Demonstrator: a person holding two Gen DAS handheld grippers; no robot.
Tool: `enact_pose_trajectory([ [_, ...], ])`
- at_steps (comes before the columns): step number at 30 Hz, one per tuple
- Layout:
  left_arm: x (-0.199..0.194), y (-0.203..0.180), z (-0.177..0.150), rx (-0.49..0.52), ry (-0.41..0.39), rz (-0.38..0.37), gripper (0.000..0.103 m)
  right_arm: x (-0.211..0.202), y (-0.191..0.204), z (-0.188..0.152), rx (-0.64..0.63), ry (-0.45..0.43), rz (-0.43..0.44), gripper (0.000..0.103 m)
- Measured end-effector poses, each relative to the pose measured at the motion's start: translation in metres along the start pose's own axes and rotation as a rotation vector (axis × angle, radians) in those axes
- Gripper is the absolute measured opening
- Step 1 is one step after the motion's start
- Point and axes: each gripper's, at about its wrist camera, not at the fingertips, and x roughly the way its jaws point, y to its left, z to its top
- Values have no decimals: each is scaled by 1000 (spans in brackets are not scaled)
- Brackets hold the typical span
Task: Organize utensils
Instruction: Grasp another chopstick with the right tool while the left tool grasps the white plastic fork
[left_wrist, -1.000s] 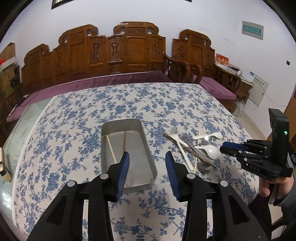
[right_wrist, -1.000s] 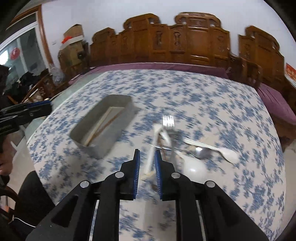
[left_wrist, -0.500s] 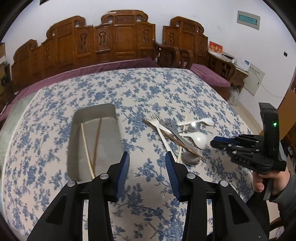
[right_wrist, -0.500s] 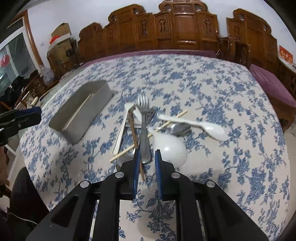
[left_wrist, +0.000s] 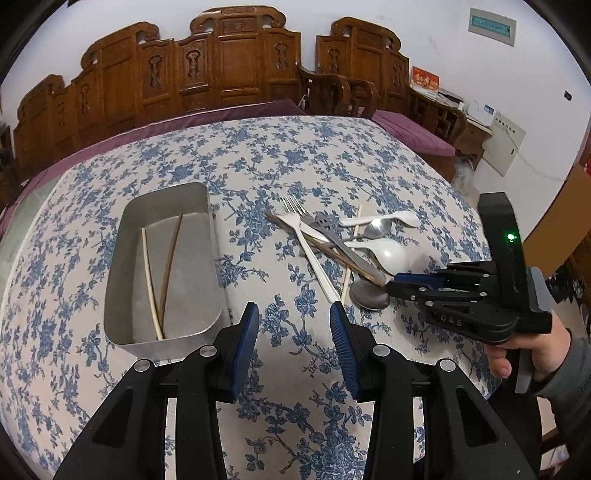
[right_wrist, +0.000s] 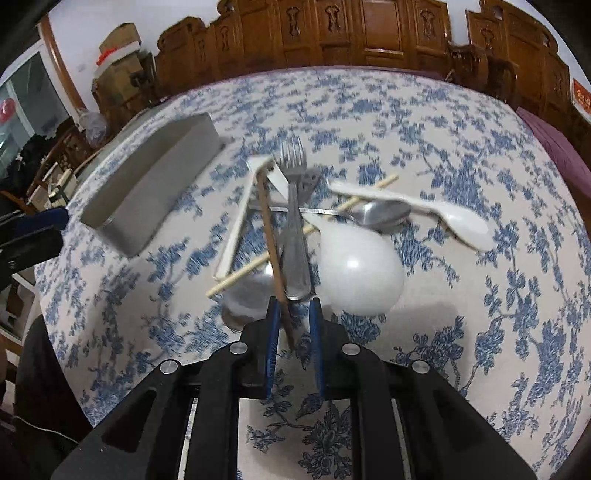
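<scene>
A table (left_wrist: 258, 155) covered in a blue-flowered cloth filled both views, with carved wooden chairs (left_wrist: 236, 62) along its far side. On its left part stood a metal tray (left_wrist: 122, 266) already holding two chopsticks (left_wrist: 162, 266). To the right of the tray lay a jumbled pile of utensils: a large white spoon (right_wrist: 358, 273), a steel fork (right_wrist: 295, 221), a metal spoon (right_wrist: 380, 214), a smaller white spoon (right_wrist: 443, 218) and loose chopsticks.

The right gripper (right_wrist: 293, 314) was by far the nearer to the pile. A dark brown chopstick (right_wrist: 271, 236) ran lengthwise away from it, and the stick's near end lay in the narrow gap between the blue pads (right_wrist: 272, 332). The pads did not visibly press on it, so the jaws stood released, slightly apart. The fork handle ended just beyond the tips.

The left gripper (left_wrist: 293, 343) hovered empty and half open over bare cloth, just right of the tray's near end.
</scene>
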Motion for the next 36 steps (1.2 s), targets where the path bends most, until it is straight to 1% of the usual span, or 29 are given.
enact_pose_trajectory([
  [3,4,-2,-2,2,13,-1,38,2,-6,-1,36,6,40,18],
  [6,9,-4,-4,4,25,-3,38,3,-7,-1,36,12,50,18],
  [7,10,-5,-4,5,29,-2,38,3,-7,-2,36,16,54,16],
  [8,11,-6,-5,7,31,-2,38,4,-6,-2,37,21,63,9],
  [12,20,-9,-4,8,45,1,38,0,0,-4,8,28,78,5],
  [15,28,-11,-1,12,56,7,38,-15,9,-1,-24,5,82,5],
  [18,35,-12,1,8,64,12,38,-28,10,3,-29,-18,75,5],
  [26,52,-13,8,1,83,18,38,-69,2,4,-29,-70,59,5],
  [32,72,-19,16,-4,94,12,38,-86,-11,3,-8,-109,47,5],
  [36,88,-23,21,-12,107,-1,38,-97,-18,6,8,-136,57,5],
])
